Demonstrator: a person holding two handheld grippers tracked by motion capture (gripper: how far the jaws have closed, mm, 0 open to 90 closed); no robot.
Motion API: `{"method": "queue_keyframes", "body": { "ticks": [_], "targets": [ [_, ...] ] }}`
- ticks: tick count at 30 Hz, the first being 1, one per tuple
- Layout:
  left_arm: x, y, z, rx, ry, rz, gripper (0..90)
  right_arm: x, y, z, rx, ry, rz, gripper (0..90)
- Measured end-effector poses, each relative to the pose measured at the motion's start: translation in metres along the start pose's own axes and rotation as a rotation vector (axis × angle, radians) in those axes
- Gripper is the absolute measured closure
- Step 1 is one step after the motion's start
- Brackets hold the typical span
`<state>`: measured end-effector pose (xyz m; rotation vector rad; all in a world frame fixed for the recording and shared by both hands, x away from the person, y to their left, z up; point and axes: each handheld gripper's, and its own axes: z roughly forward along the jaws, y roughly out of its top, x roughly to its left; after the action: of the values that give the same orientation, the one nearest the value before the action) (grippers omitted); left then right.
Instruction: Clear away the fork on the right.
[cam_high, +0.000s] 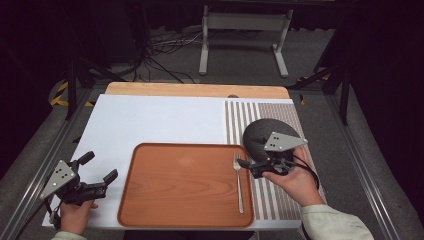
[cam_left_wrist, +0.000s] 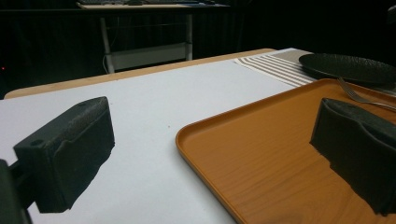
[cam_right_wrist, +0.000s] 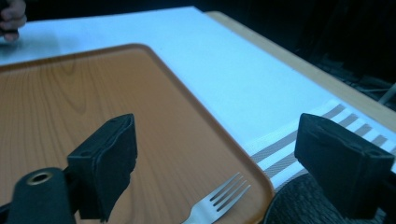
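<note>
One thing is already placed: the silver metal fork (cam_high: 238, 181) lies flat inside the orange-brown wood-pattern tray (cam_high: 185, 186), along the tray's right rim, with its tines toward the far edge of the worktop (cam_high: 155, 122). The tray itself sits at the near edge of the worktop, about in the middle.

The right claw (cam_high: 245, 163) hovers just beside the tines; its jaws are spread wide and nothing is between them, so I judge that the fork is set down and let go. In the right gripper view the fork (cam_right_wrist: 215, 202) lies below and between the open jaws, not touched.

The round black textured plate (cam_high: 267, 135) rests outside the tray, on the striped beige-and-white placemat (cam_high: 277, 195) at the right side of the worktop, partly hidden by the right hand. It probably remains to be handled.

The left claw (cam_high: 100, 172) waits near the near left corner, wide open and empty, close to the tray's left rim.
</note>
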<state>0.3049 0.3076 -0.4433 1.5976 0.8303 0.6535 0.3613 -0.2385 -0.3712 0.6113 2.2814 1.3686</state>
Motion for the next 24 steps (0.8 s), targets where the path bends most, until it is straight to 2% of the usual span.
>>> {"method": "queue_keyframes", "body": {
  "ticks": [3,6,11,14,24],
  "targets": [
    [0.0,0.0,0.0,0.001,0.0,0.0,0.4,-0.001,-0.007,-0.01,-0.048,-0.019,-0.003,12.0],
    [0.0,0.0,0.0,-0.002,0.002,-0.001,0.3,-0.003,-0.015,-0.02,-0.071,-0.034,-0.003,12.1],
    [0.0,0.0,0.0,-0.001,0.005,-0.001,0.4,-0.008,-0.031,-0.035,-0.118,-0.068,0.033,12.0],
    [0.0,0.0,0.0,0.0,0.006,-0.002,0.4,-0.01,-0.042,-0.041,-0.121,-0.096,0.034,11.3],
    [0.0,0.0,-0.001,-0.001,0.011,-0.007,0.4,-0.015,-0.076,-0.055,-0.17,-0.164,0.119,11.5]
  ]
}}
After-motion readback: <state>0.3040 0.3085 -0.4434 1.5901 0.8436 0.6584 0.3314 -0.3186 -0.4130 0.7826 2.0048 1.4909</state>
